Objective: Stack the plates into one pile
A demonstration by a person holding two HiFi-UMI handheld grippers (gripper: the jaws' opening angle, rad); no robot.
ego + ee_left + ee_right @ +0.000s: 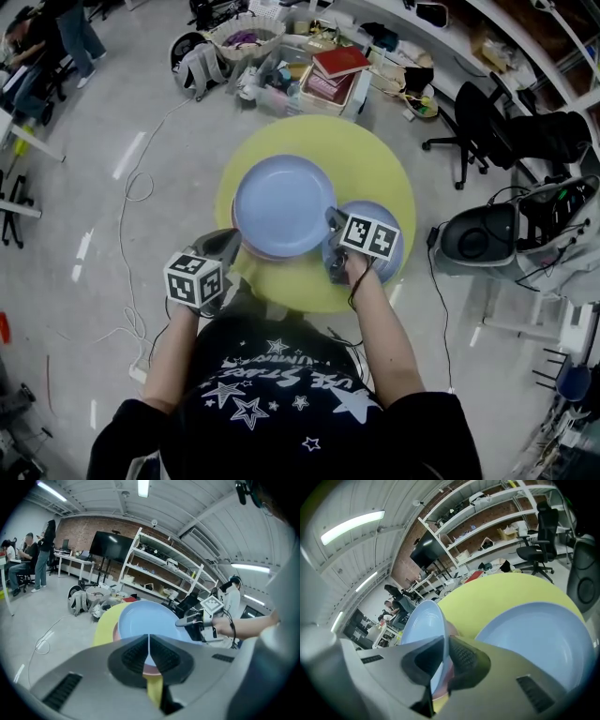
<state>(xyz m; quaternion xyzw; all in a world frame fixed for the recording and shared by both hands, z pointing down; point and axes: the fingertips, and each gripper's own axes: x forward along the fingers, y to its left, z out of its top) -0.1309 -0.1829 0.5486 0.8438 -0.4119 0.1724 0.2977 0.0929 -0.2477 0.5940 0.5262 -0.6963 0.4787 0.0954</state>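
Yellow round desk (366,169) carries a pink plate (258,253), and a blue plate (284,204) sits right over it. The left gripper (230,242) and right gripper (333,225) each have narrow jaws pinching its near rim. A second blue plate (380,208) lies partly under the right gripper. A crate of books (333,75), a basket (246,36) and an office chair (487,122) crowd the floor beyond.

I read top blue plate (284,204), centre frame, as smooth, faint satin sheen, plastic-looking; yellow table (375,169) matt. Left gripper (149,641) shell matt grey plastic, pads (133,656) black, ribbed. Floor (94,122), upper left, polished
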